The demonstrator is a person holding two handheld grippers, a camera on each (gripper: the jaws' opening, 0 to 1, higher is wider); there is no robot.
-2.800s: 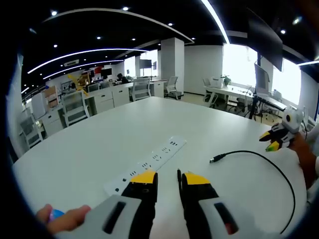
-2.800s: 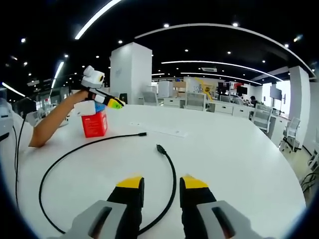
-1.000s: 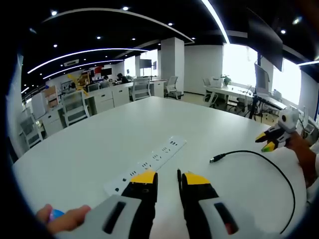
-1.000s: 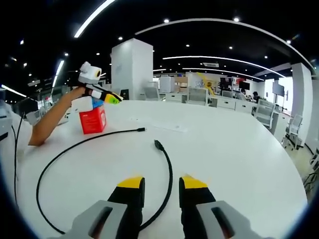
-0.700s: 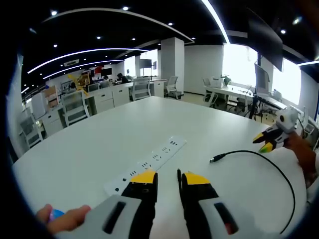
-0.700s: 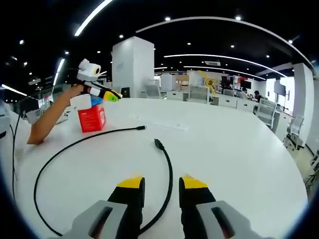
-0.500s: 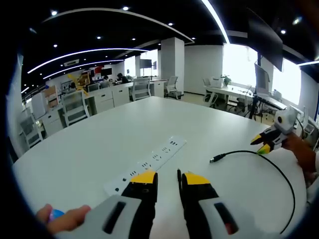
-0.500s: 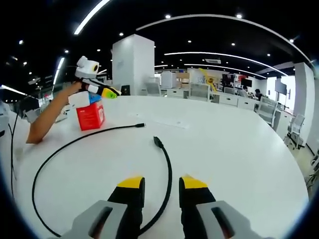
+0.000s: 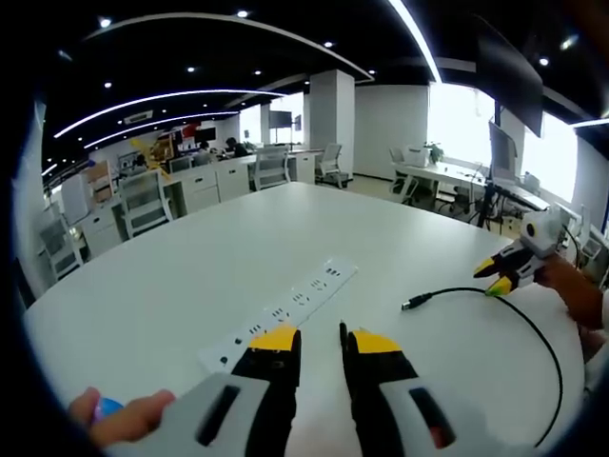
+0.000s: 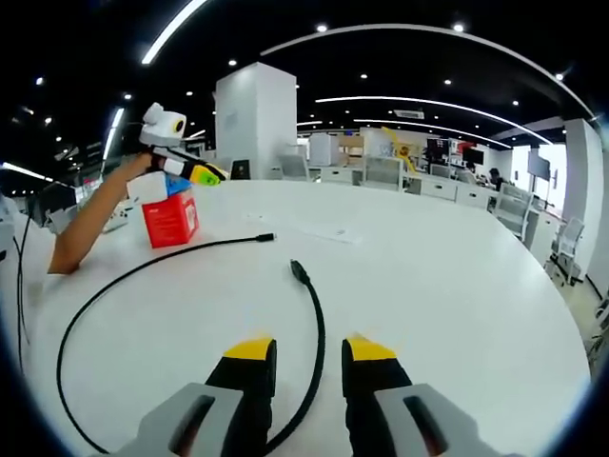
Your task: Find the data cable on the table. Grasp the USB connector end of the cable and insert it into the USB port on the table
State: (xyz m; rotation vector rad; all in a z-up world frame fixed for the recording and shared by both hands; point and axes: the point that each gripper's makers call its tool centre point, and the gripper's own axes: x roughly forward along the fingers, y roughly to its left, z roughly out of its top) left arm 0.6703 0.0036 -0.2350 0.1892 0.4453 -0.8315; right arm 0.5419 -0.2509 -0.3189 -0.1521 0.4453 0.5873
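Observation:
A black data cable [image 10: 317, 333] lies in a wide loop on the white table [image 10: 457, 286]. One connector end [image 10: 297, 270] points away from my right gripper [image 10: 309, 348], whose jaws are open with the cable running on the table between them. The other end [image 10: 267, 237] lies near the white power strip [image 10: 324, 231]. My left gripper [image 9: 324, 341] is open, with the power strip [image 9: 285, 309] just ahead of it and a connector [image 9: 412, 305] to its right. The right gripper [image 9: 490, 276] hovers just right of that connector. The left gripper [image 10: 214, 174] hangs above a red box [image 10: 169, 217].
The red box stands at the table's left side in the right gripper view, under a person's forearm [image 10: 90, 224]. Fingers [image 9: 119, 419] show at the lower left of the left gripper view. Office desks and chairs [image 9: 143, 205] stand beyond the table edge.
In the left gripper view the right gripper has come down and left, closer to the cable's connector. The right gripper view has shifted slightly with it. The cable has not moved.

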